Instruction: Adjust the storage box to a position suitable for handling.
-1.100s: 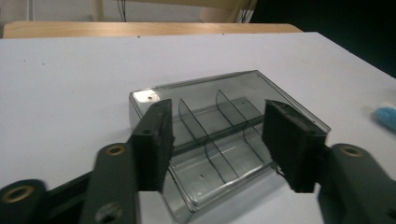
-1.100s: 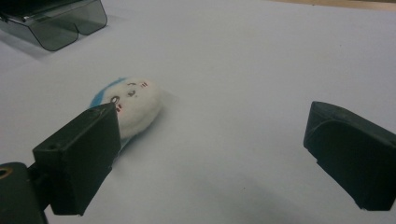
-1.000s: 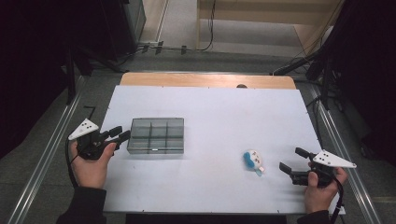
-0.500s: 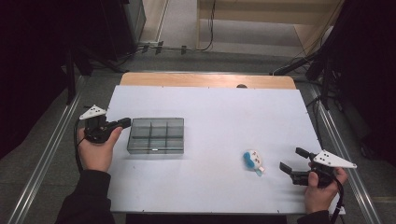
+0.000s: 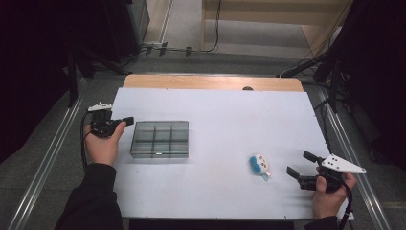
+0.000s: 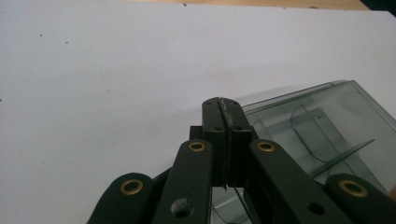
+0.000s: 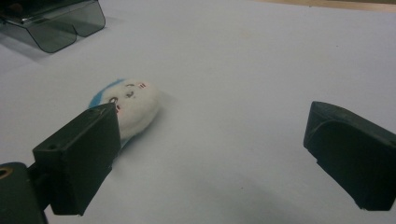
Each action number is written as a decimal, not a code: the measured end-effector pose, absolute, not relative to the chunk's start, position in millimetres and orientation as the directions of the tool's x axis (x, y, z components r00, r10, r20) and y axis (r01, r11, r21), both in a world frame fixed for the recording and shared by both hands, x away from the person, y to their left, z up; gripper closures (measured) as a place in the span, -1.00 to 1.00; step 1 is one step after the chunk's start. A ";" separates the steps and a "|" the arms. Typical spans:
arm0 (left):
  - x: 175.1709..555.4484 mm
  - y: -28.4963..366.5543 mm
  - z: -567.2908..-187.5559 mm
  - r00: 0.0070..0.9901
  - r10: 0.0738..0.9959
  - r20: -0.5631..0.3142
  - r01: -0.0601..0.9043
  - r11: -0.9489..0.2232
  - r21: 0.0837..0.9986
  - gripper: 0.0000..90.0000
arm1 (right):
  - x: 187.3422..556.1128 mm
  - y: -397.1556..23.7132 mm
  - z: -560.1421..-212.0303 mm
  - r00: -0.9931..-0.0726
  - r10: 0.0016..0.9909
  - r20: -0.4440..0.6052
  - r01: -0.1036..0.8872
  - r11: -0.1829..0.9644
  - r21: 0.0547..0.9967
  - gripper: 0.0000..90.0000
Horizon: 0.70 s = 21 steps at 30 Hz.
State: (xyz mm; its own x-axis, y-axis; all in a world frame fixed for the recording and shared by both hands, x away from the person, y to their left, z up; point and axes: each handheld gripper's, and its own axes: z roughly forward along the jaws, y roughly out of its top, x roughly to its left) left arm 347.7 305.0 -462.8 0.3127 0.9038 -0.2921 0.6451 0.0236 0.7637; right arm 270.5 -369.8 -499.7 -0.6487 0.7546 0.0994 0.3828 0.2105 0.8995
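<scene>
A smoky clear compartment box [image 5: 159, 139] lies closed on the left half of the white table [image 5: 220, 110]. My left gripper [image 5: 127, 120] hovers just off the box's far left corner, pointing right. Its jaws have just been closing and now meet with nothing between them; in the left gripper view the pressed fingertips [image 6: 223, 109] stand before the box lid [image 6: 317, 130]. A small white and blue plush toy [image 5: 259, 164] lies at the right front. My right gripper [image 5: 299, 163] rests open a short way to the right of it, and the toy [image 7: 133, 105] sits beyond its left pad [image 7: 79, 158].
A wooden strip [image 5: 210, 82] runs along the table's far edge. Metal rails [image 5: 52, 153] flank both sides, with cables and dark stands on the floor beyond. Bare white table lies between the box and the toy.
The left hand has moved away from the front edge toward the box's far left corner, and its jaws have gone from apart to closed. The right hand, box and toy have not moved.
</scene>
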 end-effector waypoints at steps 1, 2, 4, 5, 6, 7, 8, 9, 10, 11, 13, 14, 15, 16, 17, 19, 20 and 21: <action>349.5 305.8 -464.6 0.309 0.904 -0.296 0.649 0.027 0.760 1.00 | 270.5 -369.8 -499.7 -0.649 0.754 0.099 0.382 0.211 0.900 -0.94; 351.1 306.3 -466.4 0.306 0.903 -0.303 0.654 0.032 0.755 1.00 | 270.3 -369.8 -499.6 -0.653 0.751 0.099 0.378 0.210 0.902 -0.94; 353.7 306.8 -469.6 0.300 0.903 -0.308 0.664 0.035 0.747 1.00 | 270.2 -369.7 -499.6 -0.652 0.751 0.098 0.378 0.211 0.901 -0.94; 354.7 306.7 -471.1 0.298 0.902 -0.313 0.667 0.038 0.744 1.00 | 270.3 -369.7 -499.7 -0.652 0.752 0.098 0.379 0.212 0.901 -0.94; 355.8 306.3 -472.5 0.296 0.901 -0.317 0.670 0.041 0.741 1.00 | 270.3 -369.7 -499.7 -0.652 0.752 0.098 0.379 0.212 0.901 -0.94; 356.8 306.0 -473.4 0.295 0.902 -0.315 0.675 0.037 0.737 1.00 | 270.4 -369.8 -499.7 -0.651 0.752 0.098 0.379 0.210 0.901 -0.94; 357.5 305.6 -474.4 0.295 0.901 -0.318 0.676 0.039 0.736 1.00 | 270.4 -369.8 -499.7 -0.651 0.752 0.098 0.379 0.210 0.901 -0.94; 358.5 304.9 -475.3 0.295 0.900 -0.320 0.678 0.039 0.734 1.00 | 270.5 -369.9 -499.7 -0.650 0.754 0.098 0.380 0.210 0.901 -0.94; 359.7 304.7 -476.4 0.293 0.902 -0.317 0.678 0.038 0.734 1.00 | 270.4 -369.9 -499.7 -0.650 0.754 0.098 0.380 0.210 0.901 -0.94; 360.6 305.3 -477.3 0.292 0.901 -0.321 0.679 0.041 0.733 1.00 | 270.4 -369.9 -499.7 -0.650 0.754 0.097 0.379 0.210 0.901 -0.94; 361.4 305.7 -478.4 0.289 0.899 -0.328 0.682 0.047 0.730 1.00 | 270.5 -369.9 -499.8 -0.648 0.755 0.097 0.380 0.209 0.901 -0.94; 362.3 305.8 -479.6 0.284 0.900 -0.331 0.683 0.053 0.729 1.00 | 270.5 -369.9 -499.8 -0.648 0.755 0.097 0.380 0.209 0.901 -0.94; 363.1 305.8 -480.7 0.282 0.900 -0.334 0.686 0.054 0.726 1.00 | 270.6 -370.2 -499.9 -0.648 0.755 0.096 0.379 0.210 0.901 -0.94; 364.0 306.0 -481.7 0.282 0.899 -0.335 0.687 0.054 0.725 1.00 | 270.6 -370.3 -499.9 -0.647 0.756 0.099 0.380 0.207 0.901 -0.94; 364.6 306.0 -482.6 0.280 0.899 -0.336 0.688 0.056 0.723 1.00 | 270.7 -370.5 -500.0 -0.646 0.757 0.100 0.380 0.205 0.902 -0.94; 365.6 306.1 -483.8 0.278 0.898 -0.342 0.690 0.061 0.721 1.00 | 270.7 -370.6 -500.0 -0.646 0.757 0.101 0.380 0.205 0.902 -0.94; 365.9 306.1 -484.2 0.275 0.898 -0.343 0.690 0.064 0.721 1.00 | 270.7 -370.6 -500.0 -0.645 0.758 0.101 0.382 0.205 0.901 -0.94; 366.1 306.1 -484.5 0.274 0.898 -0.345 0.690 0.067 0.721 1.00 | 270.9 -370.6 -500.1 -0.645 0.758 0.099 0.379 0.205 0.902 -0.94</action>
